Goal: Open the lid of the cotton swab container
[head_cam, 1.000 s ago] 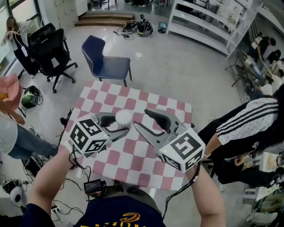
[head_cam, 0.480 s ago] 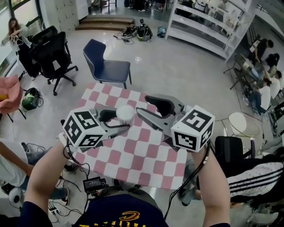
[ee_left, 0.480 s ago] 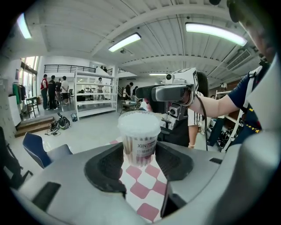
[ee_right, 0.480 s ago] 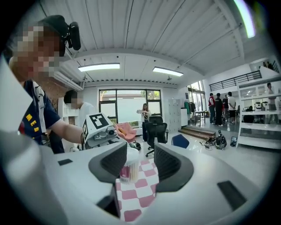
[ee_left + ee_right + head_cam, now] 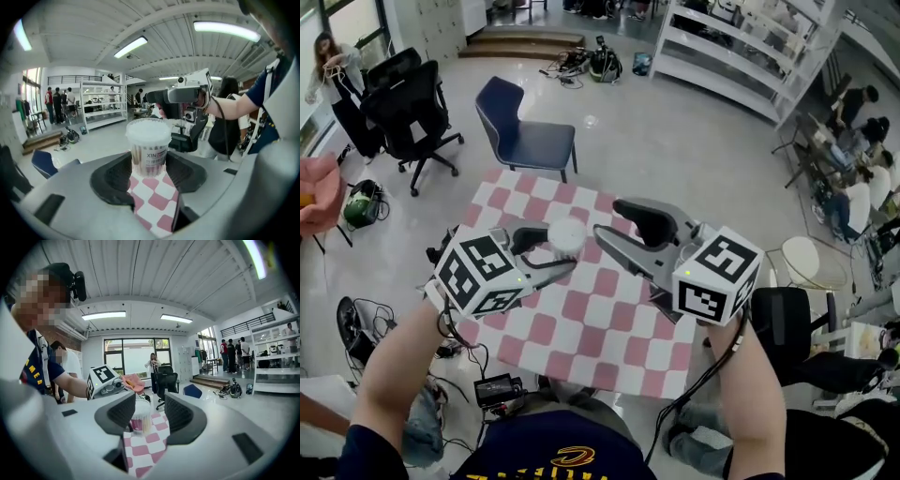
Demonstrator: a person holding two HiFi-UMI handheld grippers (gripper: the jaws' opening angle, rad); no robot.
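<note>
Checkered table (image 5: 581,328) lies below container (image 5: 565,236) in left gripper (image 5: 551,255); blue chair (image 5: 530,141) beyond.

You're in a big open lab or workshop hall, definitely not anybody's home. Your checkered table (image 5: 581,328) sits alone on a wide shiny floor (image 5: 675,150). Just past the table there's a blue chair (image 5: 525,131), and to the left of it a black office chair (image 5: 403,103). Farther out beyond the table you've got steps (image 5: 520,39), a heap of bags and cables (image 5: 591,61) and long white shelving (image 5: 741,56). Off to the table's right, people sit at desks (image 5: 858,122). Overhead it's a ribbed ceiling with strip lights (image 5: 131,47), plus big windows (image 5: 133,352) and a railed upper level (image 5: 248,323).
</note>
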